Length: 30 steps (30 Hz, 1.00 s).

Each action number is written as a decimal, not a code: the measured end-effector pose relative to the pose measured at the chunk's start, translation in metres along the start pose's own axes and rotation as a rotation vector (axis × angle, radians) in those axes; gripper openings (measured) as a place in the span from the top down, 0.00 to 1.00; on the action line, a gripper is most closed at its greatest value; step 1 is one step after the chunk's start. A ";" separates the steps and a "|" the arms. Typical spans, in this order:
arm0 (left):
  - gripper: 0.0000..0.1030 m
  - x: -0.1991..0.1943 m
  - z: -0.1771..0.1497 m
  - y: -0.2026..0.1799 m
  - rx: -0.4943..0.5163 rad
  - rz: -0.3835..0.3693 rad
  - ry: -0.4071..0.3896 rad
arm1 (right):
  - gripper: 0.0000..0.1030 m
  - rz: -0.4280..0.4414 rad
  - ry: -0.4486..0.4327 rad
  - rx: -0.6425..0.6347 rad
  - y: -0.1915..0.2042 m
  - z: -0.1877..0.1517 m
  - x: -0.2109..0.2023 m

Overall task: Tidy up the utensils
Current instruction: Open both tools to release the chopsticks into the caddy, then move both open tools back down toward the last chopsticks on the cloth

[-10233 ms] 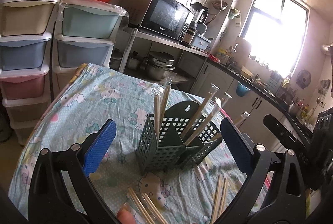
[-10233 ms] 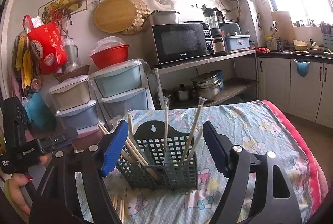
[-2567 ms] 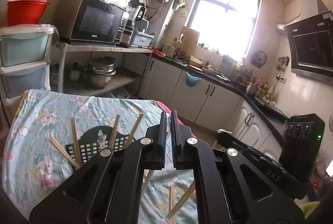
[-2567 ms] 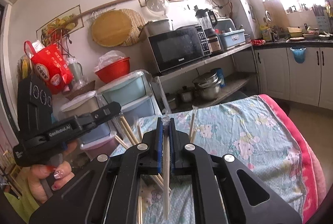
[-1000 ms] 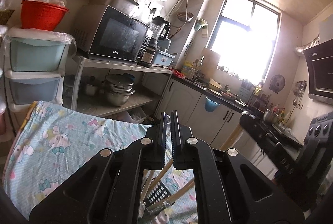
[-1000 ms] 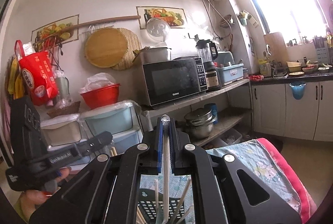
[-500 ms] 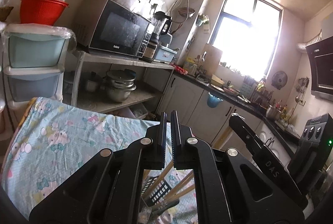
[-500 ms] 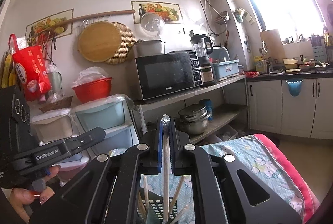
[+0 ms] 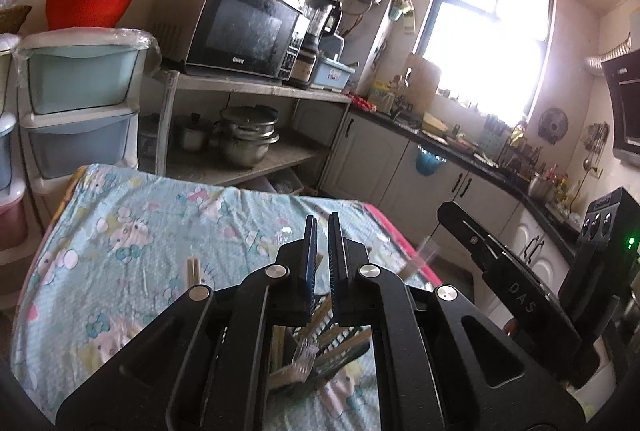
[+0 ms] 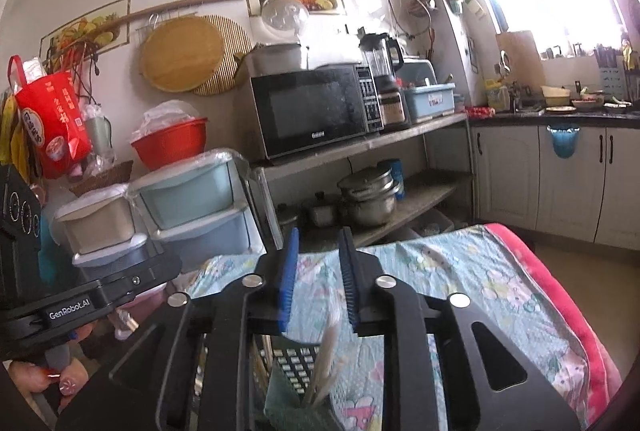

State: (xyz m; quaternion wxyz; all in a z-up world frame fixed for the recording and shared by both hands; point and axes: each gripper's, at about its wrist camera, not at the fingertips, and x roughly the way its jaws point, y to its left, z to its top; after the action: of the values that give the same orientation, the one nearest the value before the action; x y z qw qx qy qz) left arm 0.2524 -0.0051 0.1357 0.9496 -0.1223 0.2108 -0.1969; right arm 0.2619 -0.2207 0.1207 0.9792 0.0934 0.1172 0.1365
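Note:
The dark green utensil holder (image 9: pixel 340 347) stands on the table right below both grippers, with several chopsticks in it; it also shows in the right wrist view (image 10: pixel 296 367). My left gripper (image 9: pixel 322 263) is above it, its jaws a narrow slit apart, and a wrapped chopstick (image 9: pixel 320 311) runs down from between them into the holder. My right gripper (image 10: pixel 318 283) has its blue pads apart and holds nothing. A blurred wrapped chopstick (image 10: pixel 326 359) drops below it into the holder.
The table carries a light blue cartoon-print cloth (image 9: pixel 132 239) with a pink edge (image 10: pixel 560 295). Stacked plastic drawers (image 10: pixel 196 207), a metal shelf with a microwave (image 10: pixel 312 111) and pots stand behind. The other gripper's body shows at the right (image 9: pixel 520 295).
My right gripper has opened and let go of its wrapped chopstick, which falls into the holder. Both grippers have come lower over the holder.

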 end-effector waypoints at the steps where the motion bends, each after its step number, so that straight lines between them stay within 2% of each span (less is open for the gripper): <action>1: 0.97 0.000 -0.003 0.000 0.006 0.004 0.012 | 0.78 0.000 0.014 0.000 -0.001 -0.002 -0.002; 7: 0.85 -0.001 -0.014 -0.002 0.018 0.007 0.049 | 0.72 -0.006 0.064 0.013 -0.007 -0.012 -0.010; 9: 0.75 -0.003 -0.017 -0.003 0.018 0.005 0.057 | 0.68 -0.007 0.076 0.018 -0.009 -0.014 -0.014; 13: 0.63 -0.010 -0.023 -0.004 0.018 0.005 0.062 | 0.58 -0.006 0.110 0.023 -0.011 -0.020 -0.025; 16: 0.53 -0.016 -0.028 -0.005 0.019 0.004 0.067 | 0.54 -0.017 0.129 0.023 -0.013 -0.025 -0.032; 18: 0.42 -0.021 -0.032 -0.006 0.020 0.006 0.067 | 0.52 -0.022 0.145 0.025 -0.015 -0.029 -0.037; 30: 0.17 -0.042 -0.062 -0.001 -0.003 0.026 0.107 | 0.45 -0.024 0.263 0.023 -0.021 -0.062 -0.055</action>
State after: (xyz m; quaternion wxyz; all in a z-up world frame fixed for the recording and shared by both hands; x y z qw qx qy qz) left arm 0.1894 0.0026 0.0958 0.9392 -0.1101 0.2633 -0.1906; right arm 0.1996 -0.2473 0.0681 0.9558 0.0847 0.2474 0.1343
